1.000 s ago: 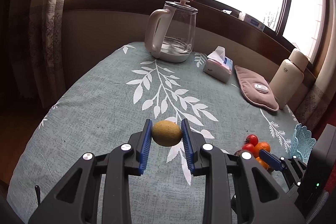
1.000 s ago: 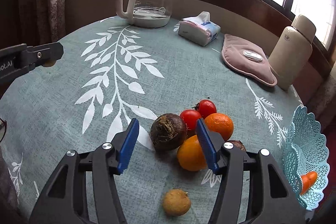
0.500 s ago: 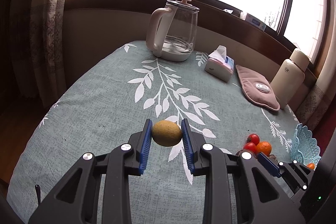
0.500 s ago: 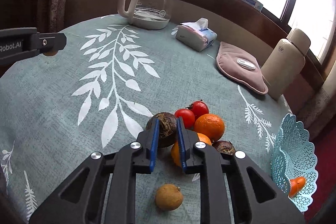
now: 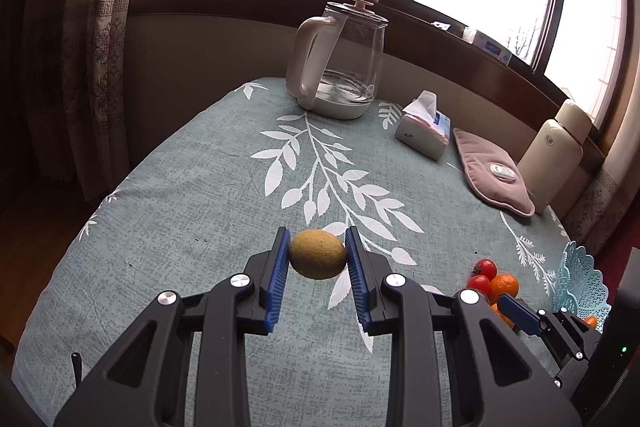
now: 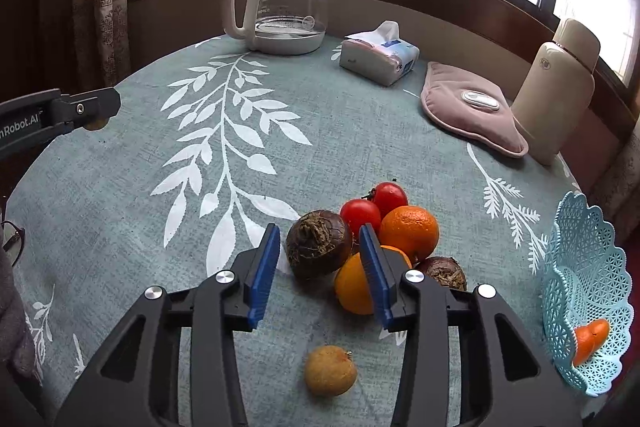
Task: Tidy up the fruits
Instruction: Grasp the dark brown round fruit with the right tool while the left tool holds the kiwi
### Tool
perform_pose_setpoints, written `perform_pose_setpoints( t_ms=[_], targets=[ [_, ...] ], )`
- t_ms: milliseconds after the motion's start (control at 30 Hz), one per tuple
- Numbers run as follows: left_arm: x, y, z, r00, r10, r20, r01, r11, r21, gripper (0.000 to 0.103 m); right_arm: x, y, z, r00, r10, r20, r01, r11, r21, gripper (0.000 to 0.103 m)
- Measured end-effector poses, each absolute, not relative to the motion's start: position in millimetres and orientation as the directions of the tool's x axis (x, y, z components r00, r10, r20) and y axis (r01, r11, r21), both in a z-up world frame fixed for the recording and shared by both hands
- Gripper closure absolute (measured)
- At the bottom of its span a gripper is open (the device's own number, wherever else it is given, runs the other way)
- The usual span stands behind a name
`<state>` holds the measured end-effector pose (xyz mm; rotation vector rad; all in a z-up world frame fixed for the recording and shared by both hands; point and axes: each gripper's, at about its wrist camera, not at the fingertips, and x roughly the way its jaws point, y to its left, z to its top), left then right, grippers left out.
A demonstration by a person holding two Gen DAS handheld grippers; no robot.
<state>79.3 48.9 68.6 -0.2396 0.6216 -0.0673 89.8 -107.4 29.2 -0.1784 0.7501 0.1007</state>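
Two grippers | left gripper (image 5: pixel 317 259) clamps a yellow fruit (image 5: pixel 317 254) above the table (image 5: pixel 200 187) | right gripper (image 6: pixel 319 259) wide, brown fruit (image 6: pixel 319 244) between its fingers | basket (image 6: pixel 580 291) far right holds an orange piece (image 6: pixel 591 341)

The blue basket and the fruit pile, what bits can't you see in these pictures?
- Blue basket, right wrist view: its lacy wall hides part of the orange pieces inside, so their count is unclear.
- Small brown fruit, right wrist view: the right claw finger covers its lower part.
- Fruit pile, left wrist view: partly hidden behind the left claw body.
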Motion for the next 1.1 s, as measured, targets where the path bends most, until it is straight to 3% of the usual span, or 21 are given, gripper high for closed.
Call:
perform_pose_setpoints(
  t_ms=[133,400,833,967,1100],
  targets=[
    [79.5,48.5,68.2,0.811,-0.137,-0.57,-0.008,0.97,-0.244,0.074,90.2,-98.8,23.8,0.731,0.013,-0.682,-0.175,0.97,-0.17,0.06],
    [79.8,51.2,67.9,0.81,-0.133,-0.571,-0.018,0.968,-0.252,0.074,75.3,-95.2,32.3,0.693,0.169,-0.701,-0.293,0.954,-0.06,0.06],
    [81.2,53.3,66.1,0.806,-0.133,-0.576,-0.026,0.965,-0.259,0.074,97.0,-105.5,16.8,0.685,0.102,-0.721,-0.233,0.969,-0.084,0.059],
    [81.1,50.0,64.6,0.803,-0.136,-0.58,-0.018,0.968,-0.252,0.074,104.2,-98.8,15.5,0.677,0.1,-0.729,-0.229,0.97,-0.079,0.049],
    [81.0,47.9,64.6,0.803,-0.14,-0.579,-0.011,0.968,-0.249,0.074,115.5,-91.5,12.4,0.662,0.091,-0.744,-0.23,0.969,-0.085,0.046]
  ],
)
